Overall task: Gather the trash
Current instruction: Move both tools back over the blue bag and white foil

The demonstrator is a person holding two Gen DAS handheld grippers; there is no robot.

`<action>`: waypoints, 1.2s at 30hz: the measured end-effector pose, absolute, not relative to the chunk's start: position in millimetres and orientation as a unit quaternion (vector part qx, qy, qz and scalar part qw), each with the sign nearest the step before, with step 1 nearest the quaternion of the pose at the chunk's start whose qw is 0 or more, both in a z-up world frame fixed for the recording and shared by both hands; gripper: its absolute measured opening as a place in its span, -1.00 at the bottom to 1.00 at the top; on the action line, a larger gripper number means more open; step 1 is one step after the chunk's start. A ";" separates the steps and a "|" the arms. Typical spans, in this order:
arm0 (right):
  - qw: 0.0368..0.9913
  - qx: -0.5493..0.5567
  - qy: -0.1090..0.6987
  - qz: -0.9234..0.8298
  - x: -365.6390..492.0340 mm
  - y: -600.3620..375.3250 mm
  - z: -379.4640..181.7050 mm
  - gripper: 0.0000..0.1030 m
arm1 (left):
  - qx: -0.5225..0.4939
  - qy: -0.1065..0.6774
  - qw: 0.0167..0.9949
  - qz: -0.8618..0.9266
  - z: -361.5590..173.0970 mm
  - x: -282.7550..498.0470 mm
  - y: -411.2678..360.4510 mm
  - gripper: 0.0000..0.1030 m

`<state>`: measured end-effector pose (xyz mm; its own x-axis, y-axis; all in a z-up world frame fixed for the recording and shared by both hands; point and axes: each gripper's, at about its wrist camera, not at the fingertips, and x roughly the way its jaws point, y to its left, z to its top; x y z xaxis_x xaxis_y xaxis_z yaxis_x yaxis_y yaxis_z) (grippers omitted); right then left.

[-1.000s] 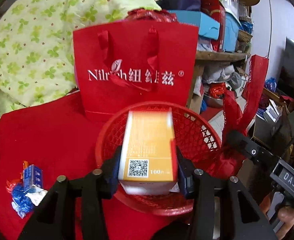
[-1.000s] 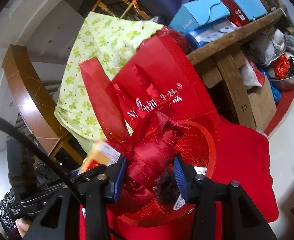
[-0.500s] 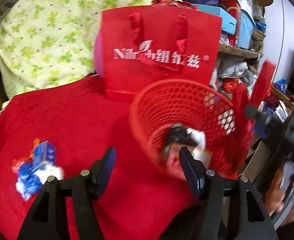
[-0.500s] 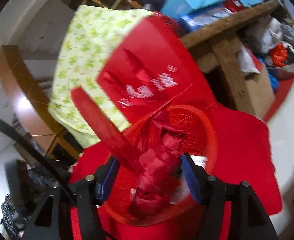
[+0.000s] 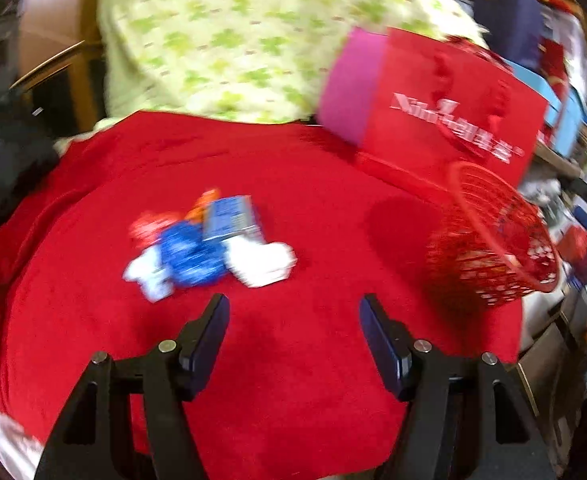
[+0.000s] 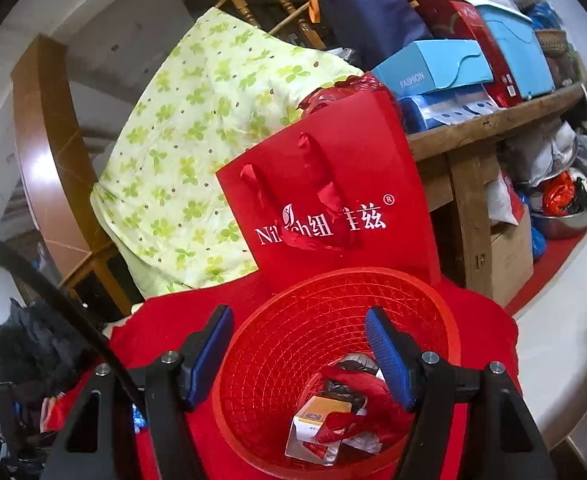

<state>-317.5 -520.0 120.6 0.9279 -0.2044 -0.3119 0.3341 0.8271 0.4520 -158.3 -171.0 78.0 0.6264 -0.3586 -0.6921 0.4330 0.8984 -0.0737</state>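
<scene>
We find the left wrist view heavily motion-blurred: the red bag [image 5: 445,120] lettering and the wrapper pile [image 5: 209,244] smear. The right wrist view is sharp, evenly lit indoors, with glare on the curved wooden rail [image 6: 41,168]. Both bend strongly toward dark corners.

A red paper bag [image 6: 333,184] with white lettering stood against a green-leafed quilt [image 6: 197,152]. Blue boxes [image 6: 433,66] sat stacked on a wooden shelf [image 6: 493,124] beside it.

Glossy plastic mesh basket [image 6: 335,308] sits on matt red cloth [image 5: 293,380].
</scene>
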 end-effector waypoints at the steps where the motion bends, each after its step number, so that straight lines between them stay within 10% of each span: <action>1: 0.948 0.259 0.125 -0.134 -314.9 -517.5 123.7 0.39 | 0.043 0.374 0.904 -0.205 74.3 -157.6 -155.2 0.32; 36: 0.893 0.178 0.395 0.124 -60.9 -302.8 5.5 0.37 | -0.055 0.397 0.908 -0.126 19.9 -99.6 -14.3 0.32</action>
<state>-60.9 -302.8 5.5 0.6579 0.3614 -0.6607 -0.0804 0.9060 0.4155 -99.6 -14.3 19.9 0.6539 -0.2718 -0.7060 0.1839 0.9623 -0.2002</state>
